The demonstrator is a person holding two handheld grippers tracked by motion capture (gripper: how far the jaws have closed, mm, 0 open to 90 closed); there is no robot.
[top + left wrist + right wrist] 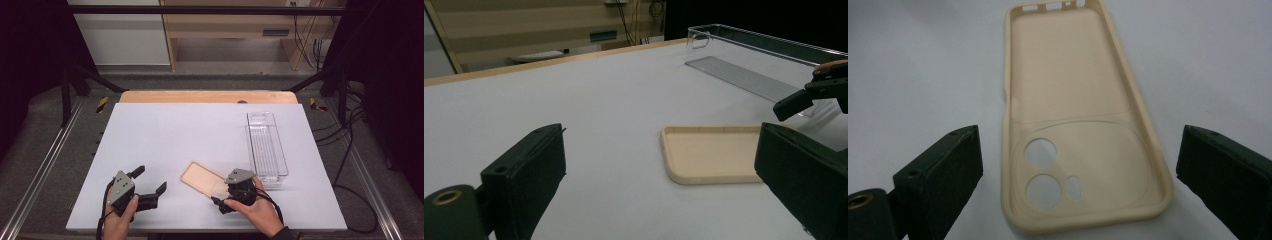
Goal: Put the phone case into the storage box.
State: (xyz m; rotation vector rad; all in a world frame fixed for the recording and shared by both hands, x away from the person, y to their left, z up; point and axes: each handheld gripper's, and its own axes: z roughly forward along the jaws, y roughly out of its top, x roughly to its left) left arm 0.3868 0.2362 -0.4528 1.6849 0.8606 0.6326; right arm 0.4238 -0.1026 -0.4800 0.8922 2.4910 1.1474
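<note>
Phone case (pixel 1080 120) is the thing being worked here, a beige one lying flat on the white counter (pixel 165 140) w/ its hollow side up, camera cutouts toward the right gripper (pixel 231 192). That gripper sits right at the case's near end w/ its fingers spread wide, one each side of the case and touching nothing, so nothing grabbed yet. Lining up along the long axis makes sense imo, bc closing across the narrow width is the easy way to pinch a floppy shell like that. Left gripper (pixel 150 184) is parked just off to the side, fingers also released and empty, aimed roughly at the case; prob waiting to steady or take the other end. Clear bin (pixel 266 147) sits close by on the right of the case, long side running away from the person, open top. Guessing that's where the case is headed, hence it being within easy reach of the right hand (pixel 257 212).
</note>
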